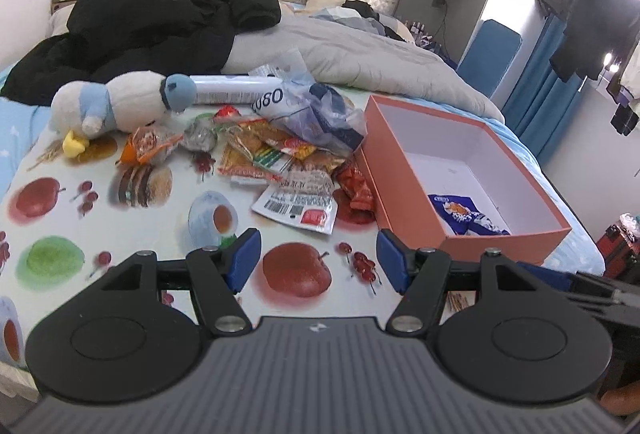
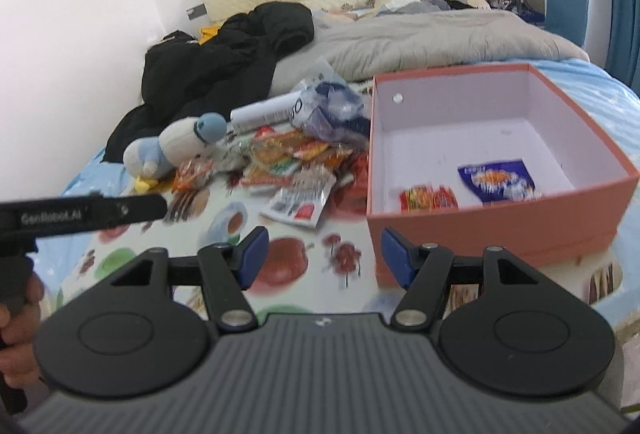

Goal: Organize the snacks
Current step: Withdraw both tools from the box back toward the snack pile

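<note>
A pile of snack packets [image 1: 276, 154] lies on the fruit-print sheet, left of an open orange box [image 1: 532, 230]. In the right wrist view the box [image 2: 560, 222] holds a blue packet [image 2: 498, 180] and a red packet [image 2: 428, 198]; the pile [image 2: 296, 158] lies left of it. The blue packet also shows in the left wrist view [image 1: 464, 214]. My left gripper [image 1: 318, 260] is open and empty, low over the sheet in front of the pile. My right gripper [image 2: 320, 256] is open and empty, near the box's front left corner.
A white and blue plush toy [image 1: 120, 106] lies left of the pile. A white tube [image 1: 228, 90] and a crumpled plastic bag [image 1: 316, 110] lie behind it. A black jacket [image 1: 160, 22] and grey duvet [image 1: 360, 54] cover the bed behind.
</note>
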A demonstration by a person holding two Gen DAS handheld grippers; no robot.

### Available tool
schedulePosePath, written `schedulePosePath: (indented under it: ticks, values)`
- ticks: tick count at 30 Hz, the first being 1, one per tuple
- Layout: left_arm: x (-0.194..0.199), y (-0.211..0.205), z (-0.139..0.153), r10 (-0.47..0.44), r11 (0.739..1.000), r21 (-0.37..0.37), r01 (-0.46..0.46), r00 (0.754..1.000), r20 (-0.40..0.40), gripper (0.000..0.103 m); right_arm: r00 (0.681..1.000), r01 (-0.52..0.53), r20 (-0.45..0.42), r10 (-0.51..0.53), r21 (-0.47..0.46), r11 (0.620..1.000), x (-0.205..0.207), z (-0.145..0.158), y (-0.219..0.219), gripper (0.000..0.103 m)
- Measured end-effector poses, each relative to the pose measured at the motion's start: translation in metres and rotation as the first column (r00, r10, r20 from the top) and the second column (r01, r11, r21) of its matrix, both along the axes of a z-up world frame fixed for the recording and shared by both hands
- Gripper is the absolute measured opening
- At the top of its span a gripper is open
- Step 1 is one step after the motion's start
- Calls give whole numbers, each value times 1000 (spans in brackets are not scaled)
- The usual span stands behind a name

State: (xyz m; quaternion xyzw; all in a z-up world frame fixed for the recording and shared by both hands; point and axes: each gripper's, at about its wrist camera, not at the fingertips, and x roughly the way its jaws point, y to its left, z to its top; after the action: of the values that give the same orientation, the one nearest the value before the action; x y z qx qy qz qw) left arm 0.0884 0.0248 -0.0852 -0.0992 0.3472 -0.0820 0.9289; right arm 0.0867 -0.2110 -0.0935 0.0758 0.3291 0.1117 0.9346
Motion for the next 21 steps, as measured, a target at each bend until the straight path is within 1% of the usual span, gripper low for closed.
schedulePosePath:
  ticks: [4, 9, 13, 15, 17, 21]
  values:
    - [-1, 5, -6, 5, 1000, 0, -5, 1000, -10, 69, 1000, 2, -26, -2, 3, 1000, -3, -8, 3, 65]
    - [7, 13, -13, 27, 1000, 13, -27, 1000, -12, 69, 1000, -11, -9, 10, -1, 1000, 3, -9, 10, 65]
    - [22, 25, -24, 67, 997, 23, -67, 997, -29, 70, 999, -33, -15, 32, -22, 999, 16, -15, 18, 65]
    - [30, 30, -29, 82, 996, 36, -81, 996, -26, 74, 999, -49, -13, 48, -28, 998, 23, -19, 23, 65]
    - [39, 36, -35, 100, 994, 49, -98, 994, -33, 75, 998, -69, -14, 69, -30, 997, 31, -23, 30, 64]
    - [61, 50, -53, 119, 991, 72, -115, 991, -55, 75, 994, -112, -25, 111, -41, 993, 49, -35, 45, 64]
